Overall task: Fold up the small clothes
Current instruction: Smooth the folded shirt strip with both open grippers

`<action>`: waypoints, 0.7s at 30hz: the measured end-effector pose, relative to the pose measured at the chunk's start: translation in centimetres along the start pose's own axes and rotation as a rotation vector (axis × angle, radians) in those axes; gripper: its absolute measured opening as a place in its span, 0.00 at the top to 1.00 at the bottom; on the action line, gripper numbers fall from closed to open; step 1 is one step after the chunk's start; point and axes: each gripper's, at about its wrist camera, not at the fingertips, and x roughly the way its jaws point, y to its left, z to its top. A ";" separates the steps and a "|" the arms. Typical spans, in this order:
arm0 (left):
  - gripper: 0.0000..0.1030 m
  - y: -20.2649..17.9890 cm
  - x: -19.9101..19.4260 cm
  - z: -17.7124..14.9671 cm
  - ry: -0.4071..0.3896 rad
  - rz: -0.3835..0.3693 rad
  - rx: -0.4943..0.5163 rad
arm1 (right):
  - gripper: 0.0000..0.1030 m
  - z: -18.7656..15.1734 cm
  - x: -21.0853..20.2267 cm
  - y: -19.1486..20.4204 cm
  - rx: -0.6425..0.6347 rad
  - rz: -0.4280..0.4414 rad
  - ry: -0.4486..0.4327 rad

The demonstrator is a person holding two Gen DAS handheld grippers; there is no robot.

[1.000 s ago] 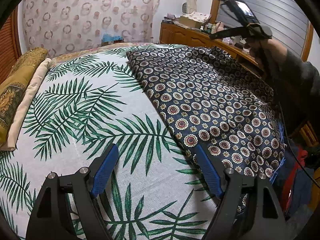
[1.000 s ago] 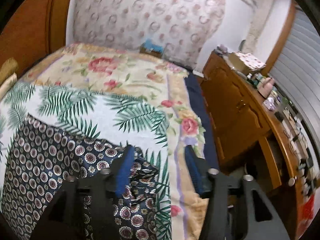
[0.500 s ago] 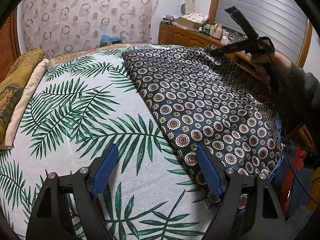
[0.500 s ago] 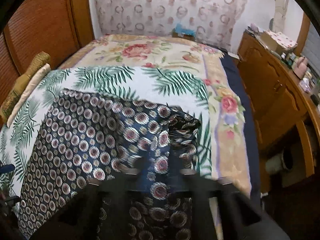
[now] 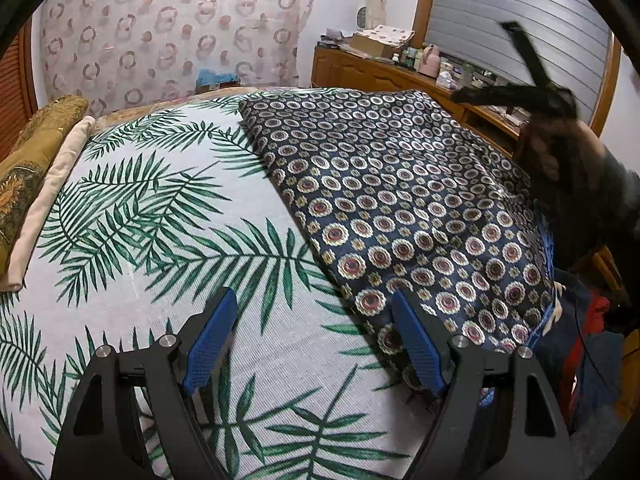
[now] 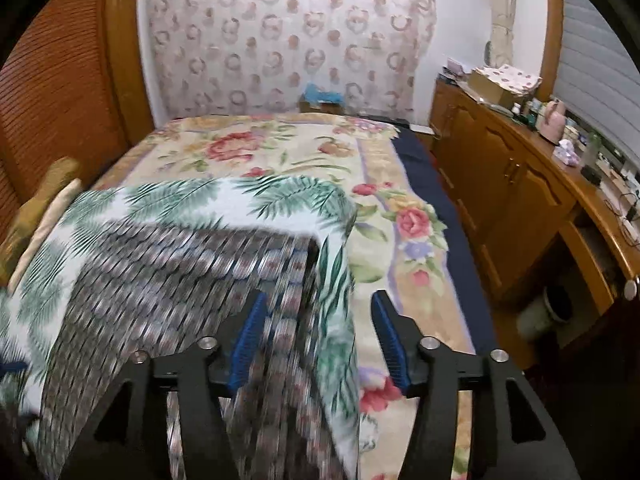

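Navy fabric printed with round medallions lies spread flat across the right half of the bed, on a white sheet with green palm fronds, its long left edge running straight from the near corner toward the far one. The left tool hovers low over the near corner, blue pads wide apart and gripping nothing, the right-hand pad just above the cloth's near edge. The right tool is lifted above the far corner of the garment, jaws likewise wide apart and empty; the cloth beneath it is smeared by motion blur. A floral bedspread shows beyond the palm sheet, folded gold bedding lies along the bed's left side, and a wooden dresser crowded with small items lines the wall on the right. The garment appears laid out and smoothed, with the first fold not yet made. The next move likely calls for each tool to close on a corner of one edge and carry it across to the opposite side evenly.
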 end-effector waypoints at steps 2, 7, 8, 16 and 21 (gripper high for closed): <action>0.22 -0.2 -0.2 -0.3 0.003 -0.006 0.002 | 0.42 -1.7 -1.9 -0.3 -0.002 0.028 -0.009; 0.22 -0.8 -0.6 -0.9 0.004 -0.024 0.010 | 0.42 -7.8 -7.2 -1.0 -0.008 0.024 -0.023; 0.22 -1.0 -0.6 -1.0 0.006 -0.027 0.014 | 0.42 -8.8 -7.9 -1.1 -0.004 0.028 -0.028; 0.22 -1.9 -0.7 -1.5 0.015 -0.020 0.036 | 0.30 -11.5 -10.4 0.0 -0.017 -0.006 -0.026; 0.22 -2.1 -0.6 -1.6 0.016 -0.009 0.042 | 0.30 -11.3 -10.0 0.4 0.010 0.004 0.002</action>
